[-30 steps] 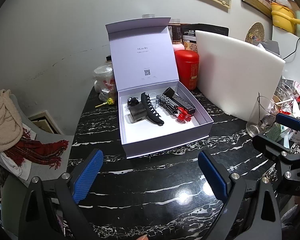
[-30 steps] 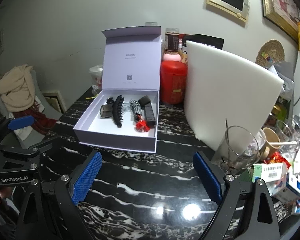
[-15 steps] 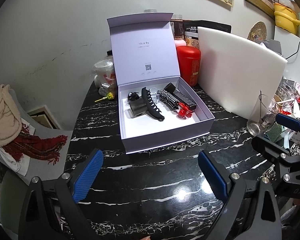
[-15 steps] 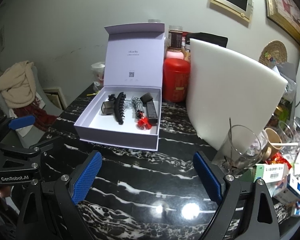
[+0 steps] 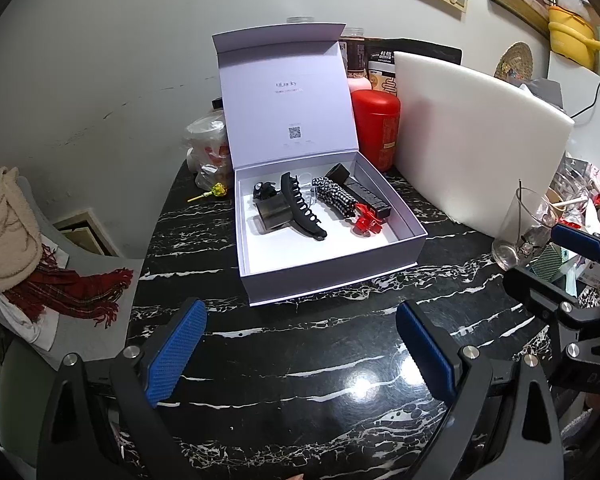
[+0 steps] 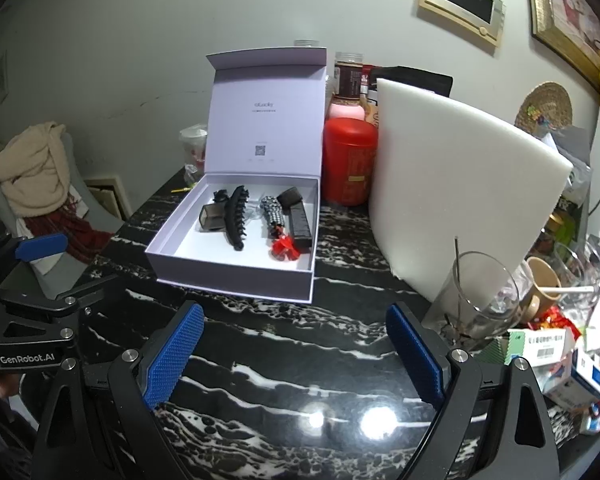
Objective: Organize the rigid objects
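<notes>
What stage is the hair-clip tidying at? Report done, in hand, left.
Done: the long black claw clip, the checkered clip, the red clip and other small pieces lie inside the open box.
In hand: nothing; the left gripper and the right gripper are both open and empty above the table.
Left: probably only closing the upright lid.

left wrist view: low over the black marble table (image 5: 300, 360), looking forward between its own blue pads (image 5: 176, 350), facing the open lavender box (image 5: 332, 268) near centre, wall behind. right wrist view: same height and heading, set further right, box (image 6: 236, 276) left of centre. shared: box, red canister (image 5: 376, 128), white foam board (image 6: 452, 184), glass (image 6: 480, 296). each view catches the other gripper at its edge.
</notes>
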Motion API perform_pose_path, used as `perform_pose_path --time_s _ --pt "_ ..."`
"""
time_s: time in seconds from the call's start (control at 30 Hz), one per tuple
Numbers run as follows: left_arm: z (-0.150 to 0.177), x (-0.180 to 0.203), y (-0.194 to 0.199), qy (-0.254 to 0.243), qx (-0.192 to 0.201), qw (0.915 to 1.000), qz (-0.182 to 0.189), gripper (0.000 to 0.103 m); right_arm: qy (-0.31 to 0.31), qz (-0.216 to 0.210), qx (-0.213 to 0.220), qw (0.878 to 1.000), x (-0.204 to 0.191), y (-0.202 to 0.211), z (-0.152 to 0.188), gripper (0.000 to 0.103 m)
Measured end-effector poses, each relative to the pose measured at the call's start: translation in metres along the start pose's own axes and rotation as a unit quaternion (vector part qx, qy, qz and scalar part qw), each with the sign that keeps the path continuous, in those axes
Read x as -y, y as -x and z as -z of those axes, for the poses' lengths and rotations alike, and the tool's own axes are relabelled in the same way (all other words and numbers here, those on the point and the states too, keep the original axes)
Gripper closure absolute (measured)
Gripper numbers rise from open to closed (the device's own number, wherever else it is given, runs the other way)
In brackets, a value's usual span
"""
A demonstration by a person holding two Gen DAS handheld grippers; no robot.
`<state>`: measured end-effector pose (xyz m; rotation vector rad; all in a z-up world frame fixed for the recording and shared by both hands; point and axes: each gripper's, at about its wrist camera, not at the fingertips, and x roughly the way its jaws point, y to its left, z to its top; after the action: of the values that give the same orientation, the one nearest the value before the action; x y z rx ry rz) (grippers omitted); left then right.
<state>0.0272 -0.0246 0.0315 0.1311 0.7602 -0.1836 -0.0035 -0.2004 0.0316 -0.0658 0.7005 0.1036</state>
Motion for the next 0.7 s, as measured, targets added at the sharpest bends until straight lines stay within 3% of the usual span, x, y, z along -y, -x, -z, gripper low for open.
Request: perform_pose_path --time_s 0.7 --pt "0.0002 0.0005 0.0045 0.001 0.005 1.0000 0.004 0.006 -0.004 0.004 0.001 1.000 0.0019 0.0029 0.0006 0.009"
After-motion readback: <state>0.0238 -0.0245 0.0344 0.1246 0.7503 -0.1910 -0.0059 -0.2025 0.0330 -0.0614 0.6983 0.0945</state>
